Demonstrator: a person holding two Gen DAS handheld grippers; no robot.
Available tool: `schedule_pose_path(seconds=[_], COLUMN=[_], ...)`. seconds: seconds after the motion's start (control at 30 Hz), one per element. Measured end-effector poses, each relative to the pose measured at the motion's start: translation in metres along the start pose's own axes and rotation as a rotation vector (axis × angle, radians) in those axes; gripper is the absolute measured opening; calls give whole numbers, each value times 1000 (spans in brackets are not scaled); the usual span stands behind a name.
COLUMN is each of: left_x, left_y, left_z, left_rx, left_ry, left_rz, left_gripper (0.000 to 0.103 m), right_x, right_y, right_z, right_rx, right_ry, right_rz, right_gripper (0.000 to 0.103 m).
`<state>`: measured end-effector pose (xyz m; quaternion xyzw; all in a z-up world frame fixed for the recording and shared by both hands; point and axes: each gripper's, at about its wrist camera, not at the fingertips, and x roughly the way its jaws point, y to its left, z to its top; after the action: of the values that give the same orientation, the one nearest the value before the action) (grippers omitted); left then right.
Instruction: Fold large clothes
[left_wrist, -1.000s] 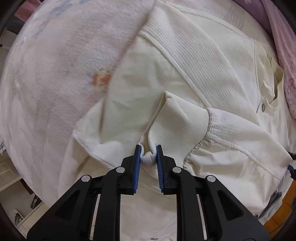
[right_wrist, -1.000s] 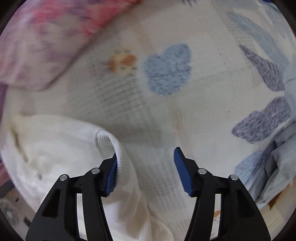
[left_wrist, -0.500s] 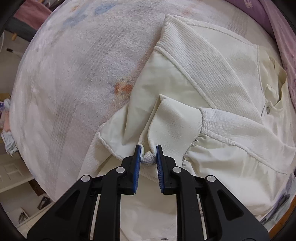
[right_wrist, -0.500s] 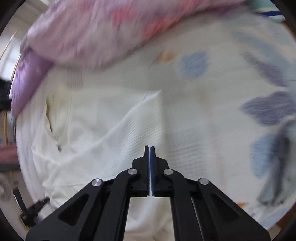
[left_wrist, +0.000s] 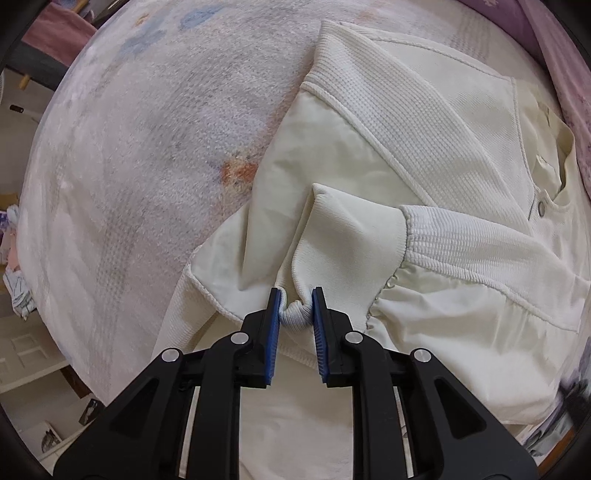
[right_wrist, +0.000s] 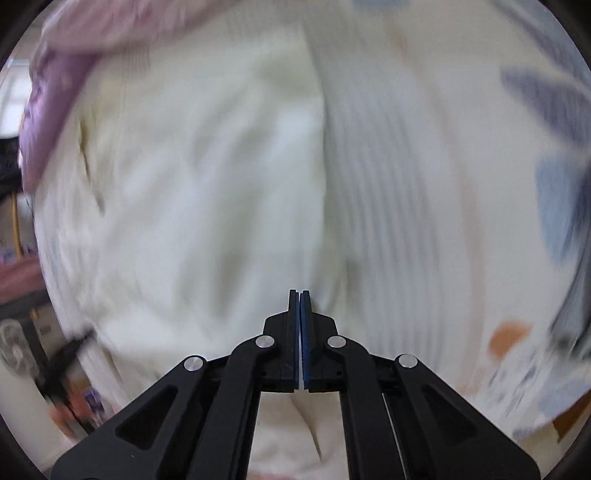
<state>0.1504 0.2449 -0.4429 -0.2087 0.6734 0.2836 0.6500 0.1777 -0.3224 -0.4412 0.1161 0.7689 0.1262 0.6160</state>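
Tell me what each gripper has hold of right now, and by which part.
The left gripper pinches the cream jacket by a bunched bit of ribbed cuff. The right gripper is shut with nothing visible between its pads.

Left tool (left_wrist: 295, 299) first: matte black arms spreading out in a triangular frame with cut-out windows, four round silver screws shining across the linkage, and ridged blue pads (left_wrist: 272, 332) lining the inner faces of both fingers. Right tool (right_wrist: 299, 295) now: same black frame, same silver screws, blue pads again.
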Motion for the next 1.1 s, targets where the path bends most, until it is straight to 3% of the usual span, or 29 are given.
schedule_pose_path(seconds=[0.03,0.07,0.1,0.17,0.27,0.33,0.43,0.47,0.53,0.67,0.7,0.73,0.77,0.8,0.87,0.93,0.97,1.03,1.1], left_x=[2,7,14,16,9,12,6,-2,-27,-53,-56,-58,-54,-44,-25,12,27,28,19], left_y=[-1,-1,-2,-6,-10,-12,-10,-10,-6,-11,-14,-19,-24,-31,-41,-55,-57,-63,-68], left_z=[0,0,-1,-2,-8,-11,-14,-16,-21,-26,-23,-22,-22,-20,-16,-17,-17,-19,-22], left_rx=[5,12,22,47,96,114,120,131,157,165,170,174,176,170,165,186,191,235,269], left_ry=[0,4,17,18,-9,-12,33,23,-40,-84,-104,-110,-108,-96,-86,-58,-39,-75,-62], left_rz=[-2,-5,1,13,41,49,71,93,129,45,1,-21,-32,-43,-49,32,46,79,103], left_gripper=[18,19,19,19,23,25,30,46,57,57,56,48,15,1,0,0,0,1,0], right_x=[16,28,30,20,0,17,-1,-16,-46,-73,-74,-64,-57,-47,-5,24,34,27,15], right_y=[-3,-12,-26,-34,-26,-37,-57,-55,-44,-22,-15,-7,-3,-3,14,1,-5,-14,-11], right_z=[-18,-28,-33,-35,-50,-57,-56,-57,-57,-49,-47,-52,-50,-47,-36,-38,-39,-41,-42], right_rx=[-22,-8,48,100,41,16,159,155,117,37,12,3,2,19,70,107,129,182,168], right_ry=[29,20,-26,-17,-9,18,10,-31,-107,-166,-174,-170,-155,-131,-92,-54,-65,-60,-50], right_rz=[-71,-58,13,47,-55,-123,0,4,18,18,24,39,69,128,203,117,140,170,120], right_gripper=[0,0,0,0,3,0,3,3,6,6,6,6,6,6,6,0,0,0,5])
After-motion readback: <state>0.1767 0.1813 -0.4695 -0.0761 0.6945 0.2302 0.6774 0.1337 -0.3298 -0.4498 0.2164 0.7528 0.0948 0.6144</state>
